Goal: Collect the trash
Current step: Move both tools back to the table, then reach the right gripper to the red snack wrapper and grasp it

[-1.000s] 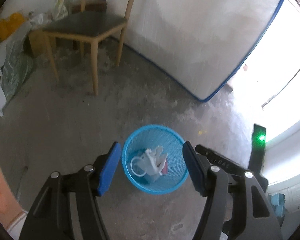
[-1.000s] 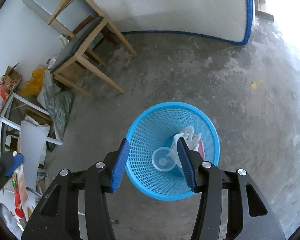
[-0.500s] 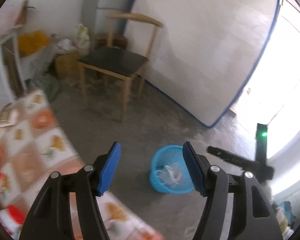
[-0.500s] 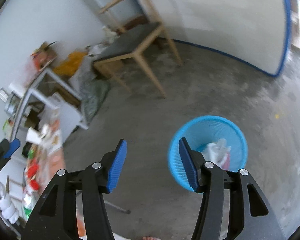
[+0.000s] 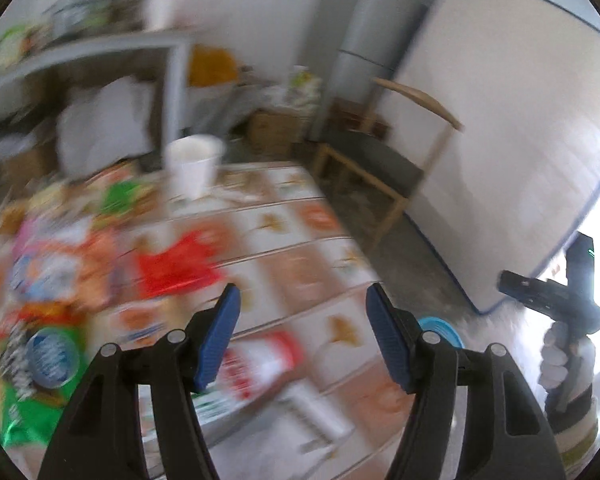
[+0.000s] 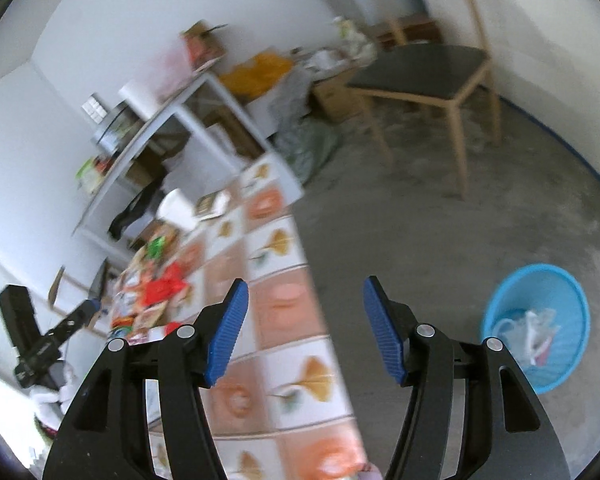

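Blue mesh wastebasket (image 6: 538,322) standing upright on the grey floor, well apart from the worktop (image 6: 284,320), holding crumpled white and clear plastic. Blurred heap of bright wrappers (image 5: 60,264), red, green and orange, lying flat on the worktop's patterned cloth. Upright white paper cup (image 5: 191,166) just behind that heap.

1. Bare floor (image 6: 440,240) lies open from 12 to 3 o'clock of the right gripper.
2. The blue basket (image 6: 540,320) stands at 3 o'clock, the chair (image 6: 428,76) at 1 o'clock.
3. Wrappers (image 5: 60,272) crowd the counter (image 5: 300,248) at 10 o'clock of the left gripper; a white cup (image 5: 192,168) stands at 11.
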`<state>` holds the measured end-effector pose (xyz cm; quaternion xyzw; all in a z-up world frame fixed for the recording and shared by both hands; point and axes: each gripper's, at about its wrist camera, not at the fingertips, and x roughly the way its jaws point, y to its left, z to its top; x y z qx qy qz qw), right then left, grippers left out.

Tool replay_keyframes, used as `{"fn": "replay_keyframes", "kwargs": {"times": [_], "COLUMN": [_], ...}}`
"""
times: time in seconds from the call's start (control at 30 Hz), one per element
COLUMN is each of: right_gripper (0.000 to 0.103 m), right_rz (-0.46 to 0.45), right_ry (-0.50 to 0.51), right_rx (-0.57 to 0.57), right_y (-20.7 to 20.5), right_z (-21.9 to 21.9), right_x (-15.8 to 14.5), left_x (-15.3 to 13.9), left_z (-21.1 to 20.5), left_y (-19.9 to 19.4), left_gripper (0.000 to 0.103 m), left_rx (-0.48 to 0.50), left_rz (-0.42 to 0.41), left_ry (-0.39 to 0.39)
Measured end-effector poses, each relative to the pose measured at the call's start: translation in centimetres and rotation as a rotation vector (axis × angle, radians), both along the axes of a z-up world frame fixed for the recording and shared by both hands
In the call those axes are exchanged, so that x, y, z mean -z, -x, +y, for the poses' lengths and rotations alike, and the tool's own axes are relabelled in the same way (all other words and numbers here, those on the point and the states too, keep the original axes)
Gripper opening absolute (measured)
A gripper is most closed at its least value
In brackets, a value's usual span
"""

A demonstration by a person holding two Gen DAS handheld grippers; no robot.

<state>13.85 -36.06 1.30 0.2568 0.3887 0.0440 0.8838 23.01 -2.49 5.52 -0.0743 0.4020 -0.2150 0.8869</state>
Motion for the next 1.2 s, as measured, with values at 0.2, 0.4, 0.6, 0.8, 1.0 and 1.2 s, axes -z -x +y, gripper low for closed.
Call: {"fn": "replay_keyframes", "kwargs": {"times": [0.2, 0.4, 0.6, 0.8, 1.0, 1.2], "right_gripper": [0.058, 0.058, 0.058, 0.058, 0.058, 0.058], "right_rz": [0.005, 0.031, 0.053, 0.061, 0.052, 0.059], "right_ry": [-0.006, -0.018, -0.009, 0.010, 0.012, 0.004], "right_rx": [-0.153, -0.262, -0.350, -0.413, -0.435, -0.433], "right_y": [-3.5, -6.8, -9.1, -10.7, -11.8, -12.4], "right_z": [7.1, 13.6, 18.5, 21.8, 23.5, 23.8], "right_x": [-1.3, -1.1, -1.0, -0.8, -0.8, -0.4], "left_x": [4.5, 8.3, 9.1, 9.5, 10.6, 11.4], "left_z": [9.9, 12.6, 11.7, 10.9, 10.8, 11.4], "left_y": [-1.9, -3.9, -5.7, -7.5, -8.4, -8.2], "left_gripper": [0.063, 0.063, 0.062, 0.058, 0.039, 0.017], "left_rx": [-0.177, -0.220, -0.222, -0.202, -0.199, -0.210], "left_rz": [0.248, 0.456, 0.550, 0.610, 0.651, 0.655], "left_ry": [0.174, 0.316, 0.282, 0.162, 0.119, 0.182]}}
